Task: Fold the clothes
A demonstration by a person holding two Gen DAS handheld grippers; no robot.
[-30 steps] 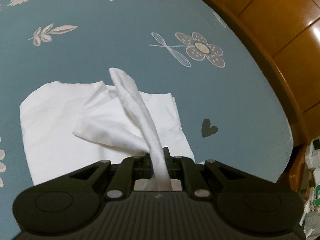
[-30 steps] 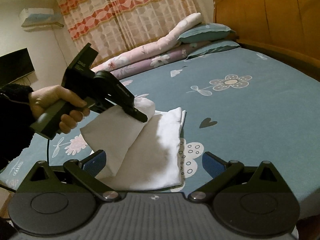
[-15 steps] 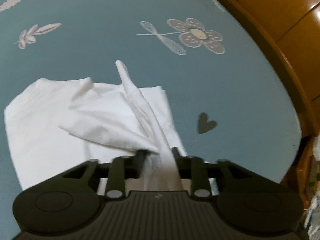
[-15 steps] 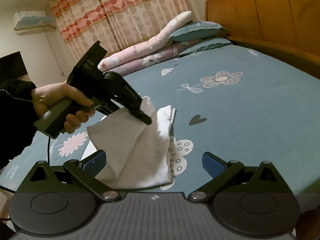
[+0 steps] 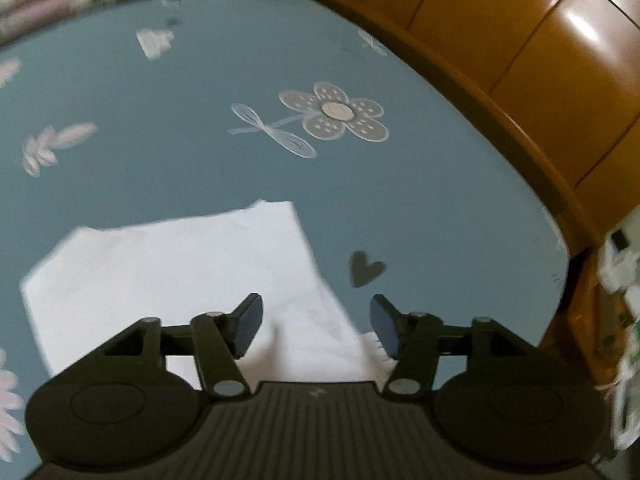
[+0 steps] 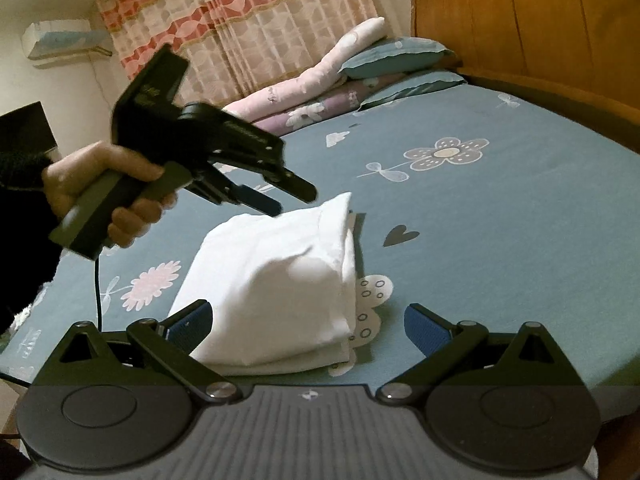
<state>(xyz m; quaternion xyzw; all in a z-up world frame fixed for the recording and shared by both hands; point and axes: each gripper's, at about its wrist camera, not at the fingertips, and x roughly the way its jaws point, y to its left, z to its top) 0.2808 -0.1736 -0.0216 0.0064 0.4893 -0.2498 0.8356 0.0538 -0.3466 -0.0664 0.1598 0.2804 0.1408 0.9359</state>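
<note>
A white folded garment (image 6: 280, 280) lies flat on the teal flowered bedsheet (image 6: 500, 240); the left wrist view shows the same garment (image 5: 172, 268) as a neat rectangle. My left gripper (image 5: 316, 328) hovers just above it, jaws opening, nothing between them. In the right wrist view the left gripper (image 6: 294, 200) is held by a hand (image 6: 100, 184) over the garment's far edge. My right gripper (image 6: 308, 324) stands open near the bed's front edge, with the garment's near end lying between its blue pads (image 6: 424, 328), untouched.
A wooden headboard (image 6: 540, 32) runs along the right side. Pillows and rolled quilts (image 6: 360, 68) lie at the bed's far end below a patterned curtain (image 6: 248, 20). A cable (image 6: 97, 292) hangs from the left gripper's handle.
The left gripper let go of the white fabric fold it was pinching and lifted away. The fold dropped, so the garment now lies flat. The right gripper kept still.
</note>
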